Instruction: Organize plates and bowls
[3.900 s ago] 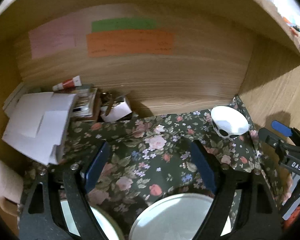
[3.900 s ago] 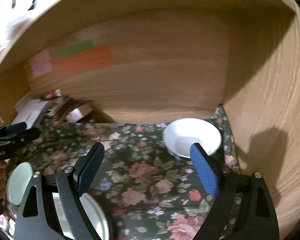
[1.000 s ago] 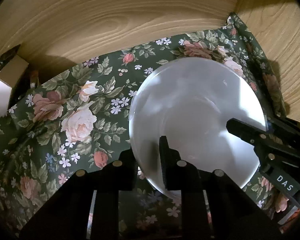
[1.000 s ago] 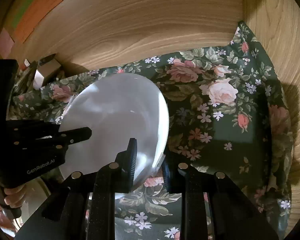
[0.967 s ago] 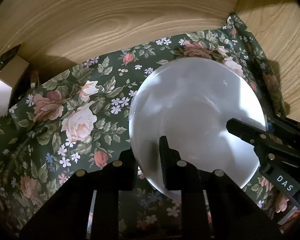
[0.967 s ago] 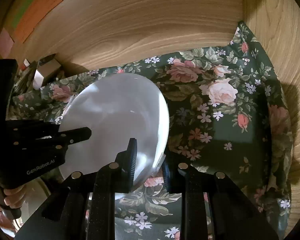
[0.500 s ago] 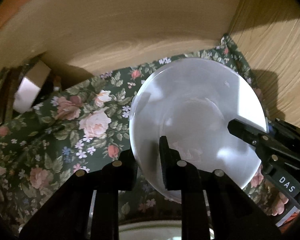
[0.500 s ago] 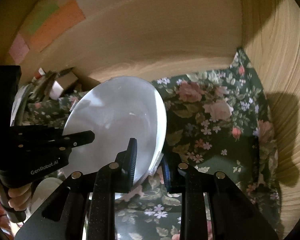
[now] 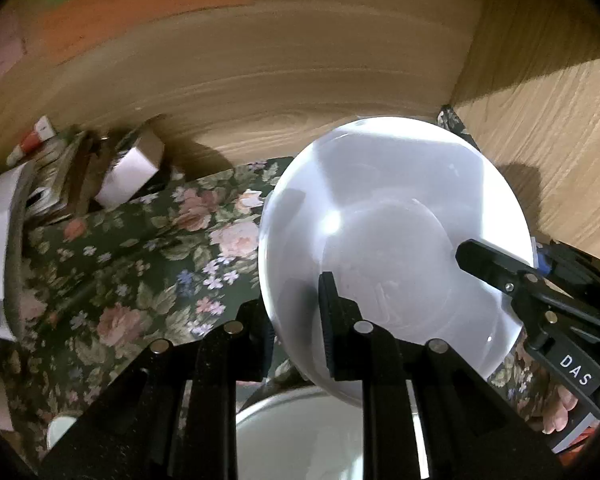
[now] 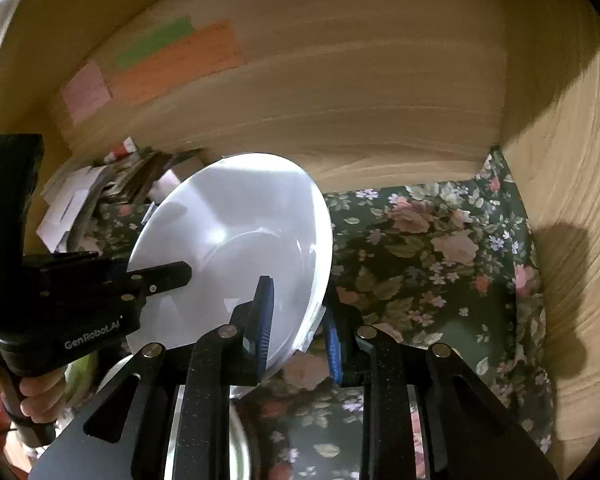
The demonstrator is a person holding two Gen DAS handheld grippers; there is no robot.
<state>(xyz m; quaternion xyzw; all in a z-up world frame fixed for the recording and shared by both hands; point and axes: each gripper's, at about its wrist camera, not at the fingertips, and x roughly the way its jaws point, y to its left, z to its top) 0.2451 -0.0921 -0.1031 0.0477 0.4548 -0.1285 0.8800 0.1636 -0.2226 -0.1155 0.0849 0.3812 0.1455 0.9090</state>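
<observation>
The white plate point(image 9: 392, 216) is held clear above the floral cloth point(image 9: 140, 264), tilted, inside a wooden alcove. The left gripper point(image 9: 296, 312) is pinched onto the plate's near left rim. The right gripper point(image 10: 296, 320) is pinched onto the opposite rim, one blue pad on each face. A second plate point(image 9: 300, 432) lies below the left gripper. Papers and a small box point(image 9: 130, 172) sit at the back left. Coloured notes point(image 10: 172, 64) are fixed to the back wall.

Wood-grain back wall point(image 10: 360, 92) fills the top, side panel point(image 10: 572, 208) on the right, dark floral cloth point(image 10: 440, 264) across the bottom, with warm light.
</observation>
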